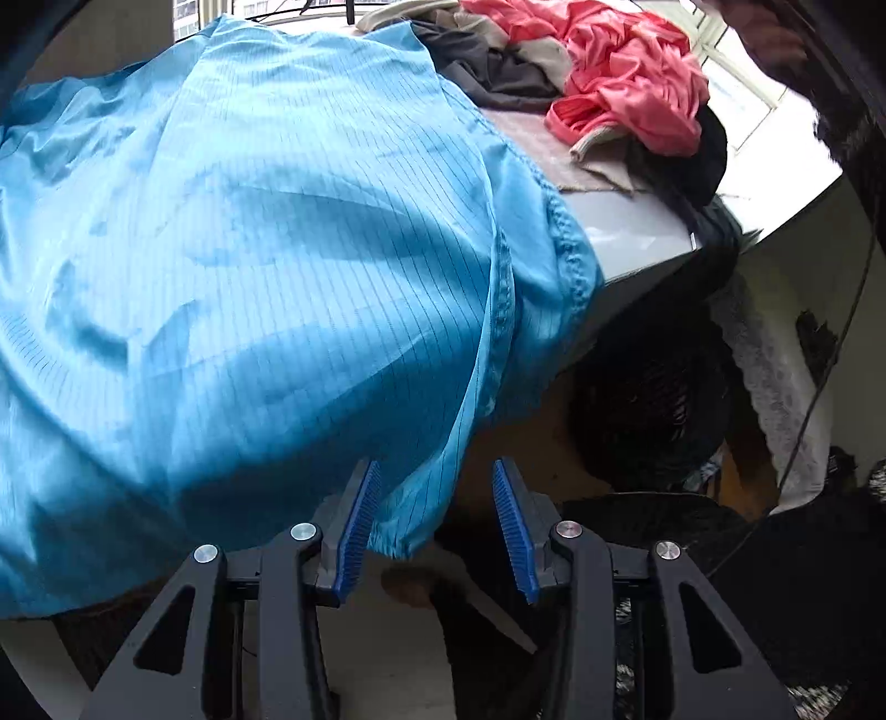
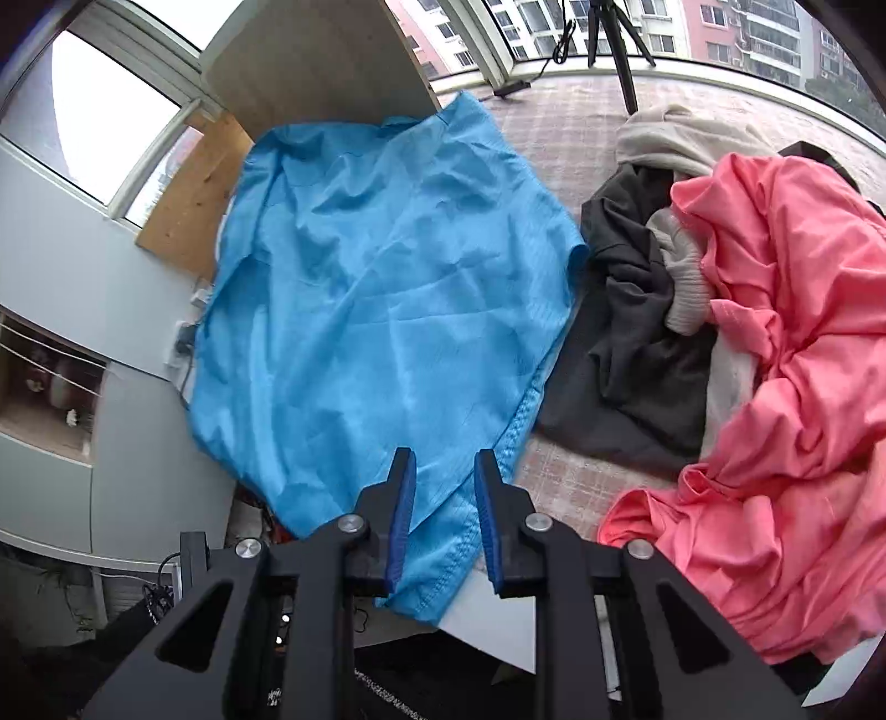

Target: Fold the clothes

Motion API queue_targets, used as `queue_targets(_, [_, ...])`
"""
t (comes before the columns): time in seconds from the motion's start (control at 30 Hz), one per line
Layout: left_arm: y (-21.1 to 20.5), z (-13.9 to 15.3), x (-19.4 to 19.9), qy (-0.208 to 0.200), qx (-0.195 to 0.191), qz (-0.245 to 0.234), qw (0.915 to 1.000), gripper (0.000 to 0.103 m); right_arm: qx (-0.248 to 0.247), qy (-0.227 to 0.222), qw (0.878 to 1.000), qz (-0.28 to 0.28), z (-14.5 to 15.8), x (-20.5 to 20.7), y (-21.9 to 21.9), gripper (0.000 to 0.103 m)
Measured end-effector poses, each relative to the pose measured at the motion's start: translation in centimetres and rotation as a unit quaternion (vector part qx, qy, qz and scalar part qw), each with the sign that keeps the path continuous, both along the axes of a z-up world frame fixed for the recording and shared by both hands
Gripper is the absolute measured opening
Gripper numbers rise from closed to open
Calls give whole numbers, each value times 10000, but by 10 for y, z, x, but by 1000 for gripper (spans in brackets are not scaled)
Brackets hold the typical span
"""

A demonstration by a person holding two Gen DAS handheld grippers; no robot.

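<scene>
A light blue striped garment (image 2: pixel 382 310) lies spread over the table, its near edge hanging off the front. In the left wrist view the same blue garment (image 1: pixel 249 288) fills the left half, draping down past the table edge. My left gripper (image 1: pixel 437 482) is open, and a hanging corner of the blue cloth lies between its blue pads without being pinched. My right gripper (image 2: pixel 440 471) is open too, its fingers straddling the hemmed lower corner of the garment at the table's front edge.
A heap of clothes sits right of the blue garment: a pink one (image 2: pixel 786 421), a dark grey one (image 2: pixel 631 343) and a beige one (image 2: pixel 681 144). A checked cloth covers the table (image 2: pixel 559 138). A tripod (image 2: pixel 620 39) stands by the windows. Boards lean at the back left.
</scene>
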State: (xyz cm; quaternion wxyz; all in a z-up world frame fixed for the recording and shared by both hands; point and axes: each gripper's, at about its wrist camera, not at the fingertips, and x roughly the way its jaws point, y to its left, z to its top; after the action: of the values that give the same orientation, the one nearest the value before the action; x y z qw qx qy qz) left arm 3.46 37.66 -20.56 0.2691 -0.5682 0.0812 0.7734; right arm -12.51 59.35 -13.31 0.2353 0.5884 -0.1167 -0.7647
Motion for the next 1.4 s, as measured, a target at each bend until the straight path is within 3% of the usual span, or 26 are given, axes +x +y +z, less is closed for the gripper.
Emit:
queue_targets(0.13, [13,-11,2,166,-174,-44,9997,38,490,-235,9984,-182,-45,-49,-16,22])
queue_targets(0.17, [15,-14,2,179,-220,-34,9996,27,668,-285,9972,-200,-56,-62,-21,22])
queue_targets(0.2, [16,-16,1,166,-272,-10,9995,8,822,-332,9958,-240,-68,-74,-26,22])
queue_targets(0.23, [18,-18,0,153,-325,15,9994,0,977,-378,9941,-292,-77,-85,-28,22])
queue_targets(0.37, [18,1,4,204,-42,57,9998,1,1181,-368,9918,-314,-101,-112,-34,22])
queue_targets(0.4, [20,10,8,265,32,19,9996,1,1226,-342,9914,-294,-106,-118,-35,19])
queue_targets(0.43, [22,19,11,326,106,-18,9994,1,1332,-258,9905,-207,-106,-119,-36,4])
queue_targets(0.53, [41,31,24,612,131,-204,9978,2,1447,3,9893,-167,-102,-124,-30,2])
queue_targets(0.6, [65,13,29,529,-100,-576,9969,25,1393,139,9898,-272,-98,-127,-21,2])
queue_targets(0.7, [89,-15,33,588,-863,-919,9903,22,1573,-73,9873,-218,-109,-128,-12,2])
queue_targets(0.73, [87,-15,33,609,-921,-884,9899,20,1597,-149,9869,-196,-111,-128,-9,2])
queue_targets(0.77, [81,-11,33,625,-888,-795,9909,12,1422,-244,9894,-158,-109,-124,-7,3])
queue_targets(0.8, [76,-7,32,687,-939,-691,9908,3,1250,-298,9916,-151,-105,-118,-3,4])
queue_targets(0.87, [65,3,30,949,-1300,-483,9858,2,1071,-212,9939,-150,-94,-108,3,19])
queue_targets(0.9, [64,8,31,1180,-1607,-435,9790,2,1048,-91,9943,-164,-88,-104,7,34])
queue_targets(0.93, [63,14,32,1324,-1718,-432,9752,2,1049,50,9942,-240,-83,-102,11,41])
queue_targets(1.03, [60,26,36,1417,-1517,-466,9771,7,1004,206,9935,-493,-79,-113,19,41])
queue_targets(1.1, [59,29,37,1332,-1231,-430,9825,21,1092,244,9927,-454,-81,-126,10,42])
queue_targets(1.17, [58,33,38,1245,-944,-394,9869,26,1189,76,9923,-333,-91,-133,0,42])
queue_targets(1.33, [55,41,26,1193,-340,-6,9923,28,1418,55,9897,-181,-102,-137,-5,42])
queue_targets(1.4, [56,39,15,1159,-204,167,9929,29,1266,20,9916,-270,-102,-137,1,42])
